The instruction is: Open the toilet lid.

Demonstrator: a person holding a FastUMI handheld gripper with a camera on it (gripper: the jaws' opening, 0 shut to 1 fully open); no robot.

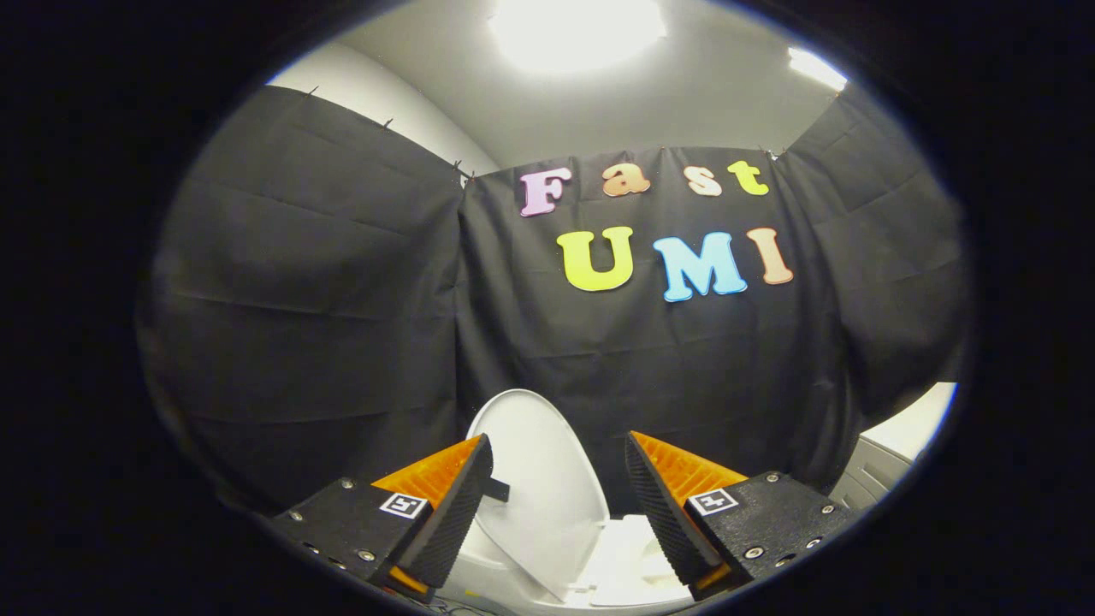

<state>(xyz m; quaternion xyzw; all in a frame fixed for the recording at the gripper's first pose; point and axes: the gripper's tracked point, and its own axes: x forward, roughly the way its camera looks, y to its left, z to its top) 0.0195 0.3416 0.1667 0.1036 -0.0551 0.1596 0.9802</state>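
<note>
White plastic toilet lid (541, 479) stands raised upright, just ahead of the gripper (558, 488) and between its two fingers, nearer to the left one. The fingers are spread wide and hold nothing. Beyond the lid hangs the black cloth wall (342, 299).

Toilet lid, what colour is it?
White; the raised lid shows best in the gripper view, between the open gripper fingers.
</note>
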